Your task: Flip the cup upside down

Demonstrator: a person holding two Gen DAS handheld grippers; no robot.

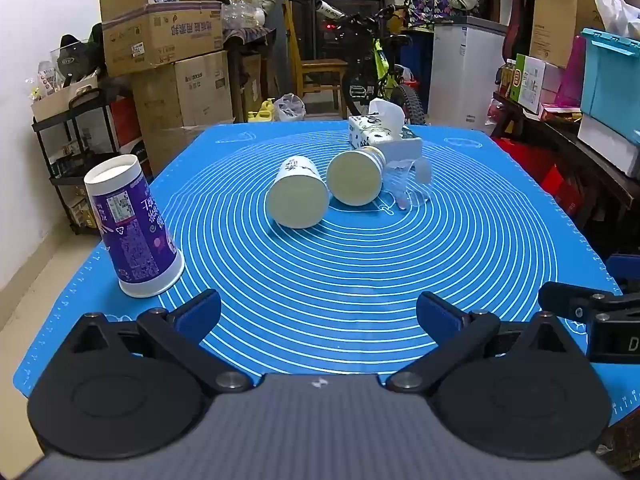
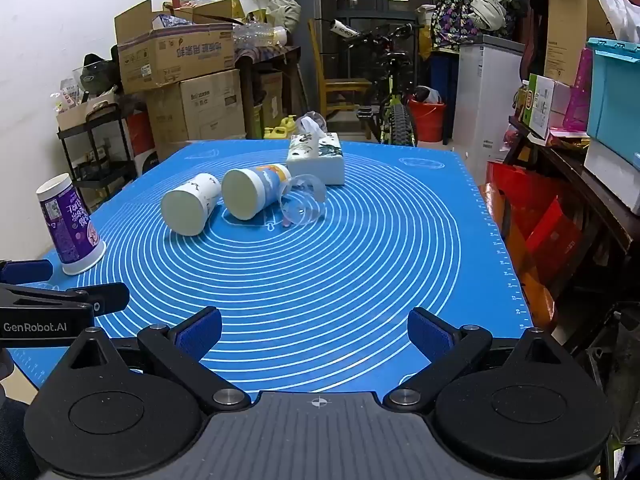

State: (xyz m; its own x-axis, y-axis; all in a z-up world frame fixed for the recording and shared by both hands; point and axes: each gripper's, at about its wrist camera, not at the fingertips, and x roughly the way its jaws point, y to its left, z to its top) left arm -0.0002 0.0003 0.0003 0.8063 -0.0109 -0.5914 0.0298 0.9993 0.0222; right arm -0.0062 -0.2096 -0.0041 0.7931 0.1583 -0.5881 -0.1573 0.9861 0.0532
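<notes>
Hovering low over the near edge of the blue mat [image 1: 360, 264], the left claw [image 1: 318, 314] and right claw [image 2: 314, 330] both gape wide, gripping nothing. At the mat's left edge a purple paper cup [image 1: 130, 226] stands mouth-down. Farther in, near the middle, a white paper cup [image 1: 298, 196], a blue-and-orange paper cup [image 2: 252, 192] and a clear plastic cup [image 2: 304, 200] lie on their sides in a row. Behind them sits a tissue box [image 2: 318, 156].
</notes>
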